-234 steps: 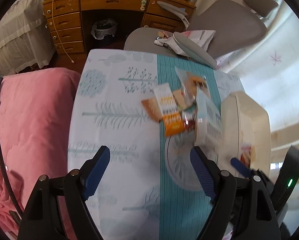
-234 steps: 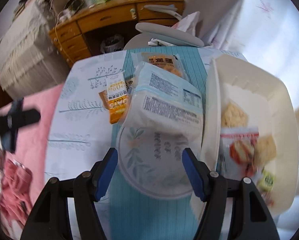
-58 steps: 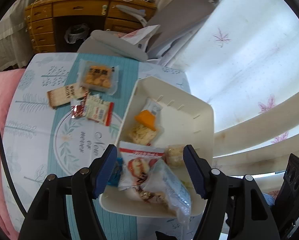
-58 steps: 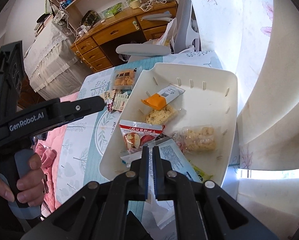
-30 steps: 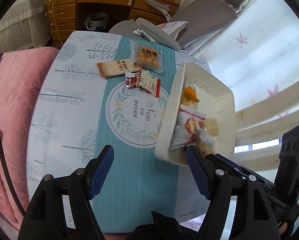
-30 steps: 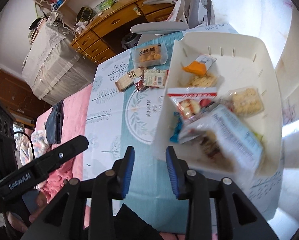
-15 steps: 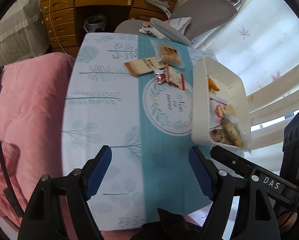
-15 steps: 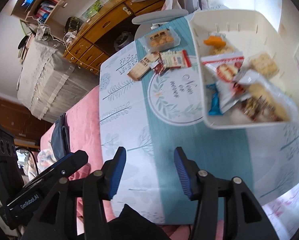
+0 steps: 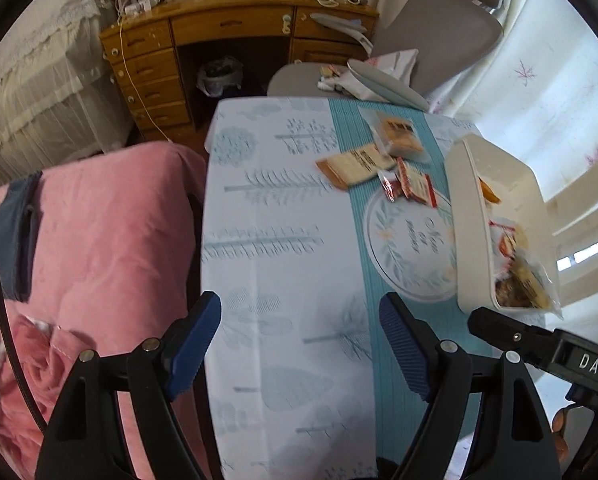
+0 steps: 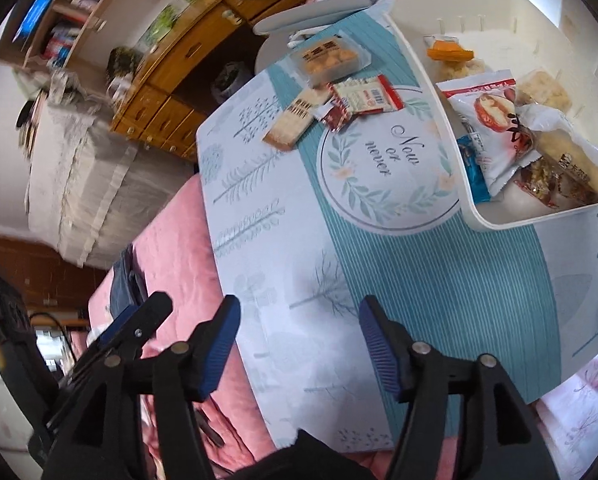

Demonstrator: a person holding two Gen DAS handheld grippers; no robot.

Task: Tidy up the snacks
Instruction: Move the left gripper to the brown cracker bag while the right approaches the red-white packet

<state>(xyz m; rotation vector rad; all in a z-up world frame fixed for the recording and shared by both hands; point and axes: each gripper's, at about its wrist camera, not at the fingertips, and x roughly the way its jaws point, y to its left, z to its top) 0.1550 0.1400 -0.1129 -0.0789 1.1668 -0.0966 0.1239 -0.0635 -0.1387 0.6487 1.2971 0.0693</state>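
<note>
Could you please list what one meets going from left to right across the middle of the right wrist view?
Pink padded blanket → pale tree-print tablecloth → teal striped runner with round leaf wreath → white plastic bin → red-and-white snack bag inside it.

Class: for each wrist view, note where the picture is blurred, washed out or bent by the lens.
Left wrist view: curtained window overexposed, snack packets slightly smeared, round black vignette. Right wrist view: wooden desk and lace-covered bed streaked at left, white plastic tray sharp, straight table edges bowed.
</note>
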